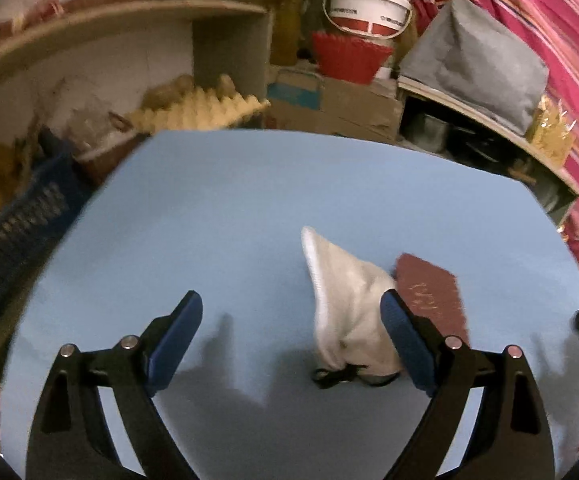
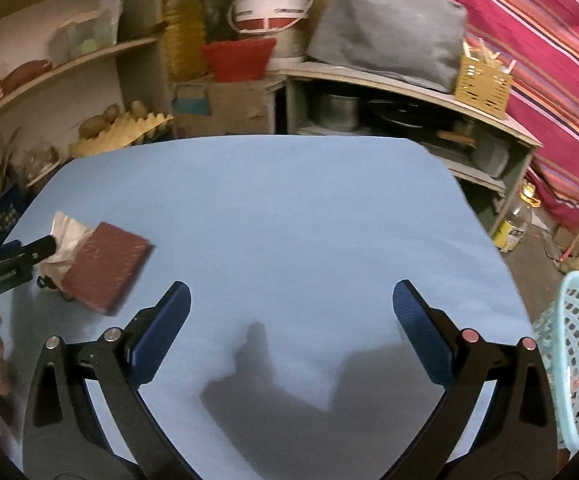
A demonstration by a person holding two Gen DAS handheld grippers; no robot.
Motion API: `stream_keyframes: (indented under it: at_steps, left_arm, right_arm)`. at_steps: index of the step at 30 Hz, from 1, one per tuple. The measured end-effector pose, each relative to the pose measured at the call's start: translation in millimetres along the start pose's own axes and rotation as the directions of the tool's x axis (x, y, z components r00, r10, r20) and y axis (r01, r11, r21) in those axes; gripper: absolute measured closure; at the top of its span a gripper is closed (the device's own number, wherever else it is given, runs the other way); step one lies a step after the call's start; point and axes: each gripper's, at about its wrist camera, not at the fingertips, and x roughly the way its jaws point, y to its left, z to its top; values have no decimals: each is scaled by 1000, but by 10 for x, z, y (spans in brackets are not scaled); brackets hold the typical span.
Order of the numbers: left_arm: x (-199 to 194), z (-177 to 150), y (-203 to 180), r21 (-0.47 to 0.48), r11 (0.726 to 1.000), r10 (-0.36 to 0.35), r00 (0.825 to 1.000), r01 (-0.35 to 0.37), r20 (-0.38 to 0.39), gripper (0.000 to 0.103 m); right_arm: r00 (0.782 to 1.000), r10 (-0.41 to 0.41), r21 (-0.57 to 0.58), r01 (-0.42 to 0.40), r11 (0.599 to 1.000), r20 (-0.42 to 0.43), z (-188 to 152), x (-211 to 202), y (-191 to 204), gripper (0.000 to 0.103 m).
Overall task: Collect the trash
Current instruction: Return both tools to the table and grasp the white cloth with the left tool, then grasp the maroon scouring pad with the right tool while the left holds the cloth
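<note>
The left gripper (image 1: 291,314) is held wide open over the blue table (image 1: 229,220), nothing clamped; a white bag (image 1: 345,300) with a black tie lies just inside its right finger, whether touching cannot be told. A maroon packet (image 1: 433,292) lies against the bag. The right gripper (image 2: 291,304) is likewise spread wide and empty, well apart from both. A light-blue basket (image 2: 577,356) stands beside the table's right edge.

We can read no text for certain. The maroon box (image 1: 433,292) at about four o'clock on the blue table (image 1: 249,208) bears pale scrawled marks, too blurred to read. The white bucket (image 2: 271,4) at twelve o'clock carries a smeared dark line of print.
</note>
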Motion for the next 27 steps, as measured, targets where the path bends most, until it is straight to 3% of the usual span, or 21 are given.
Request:
stream_keyframes:
  at_steps: [1, 3, 5, 11, 17, 21, 27]
  left_arm:
    - [19, 4, -13, 2, 1000, -12, 1000, 12, -1, 18]
    - [63, -9, -71, 21, 999, -41, 999, 41, -23, 35]
    - [145, -35, -120, 33, 995, -90, 993, 93, -76, 66]
    - [59, -22, -107, 22, 989, -141, 988, 143, -65, 89]
    - [-293, 117, 143, -1, 999, -54, 998, 54, 35, 90]
    - [-581, 178, 313, 9, 999, 31, 993, -32, 110, 90]
    - [-690, 153, 562, 15, 994, 107, 985, -110, 134, 90]
  right_arm:
    - [1000, 3, -4, -3, 1000, -3, 0, 18, 42, 4]
    - [1000, 2, -16, -2, 1000, -10, 0, 62, 132, 4]
    - [1000, 4, -22, -4, 1000, -18, -8, 93, 194, 4]
    - [999, 31, -28, -32, 999, -26, 0, 133, 442, 4]
    - [996, 86, -33, -87, 996, -33, 34, 161, 816, 4]
    - [992, 119, -28, -120, 992, -47, 88, 237, 1122, 4]
    - [991, 91, -55, -96, 994, -101, 101, 533, 1534, 4]
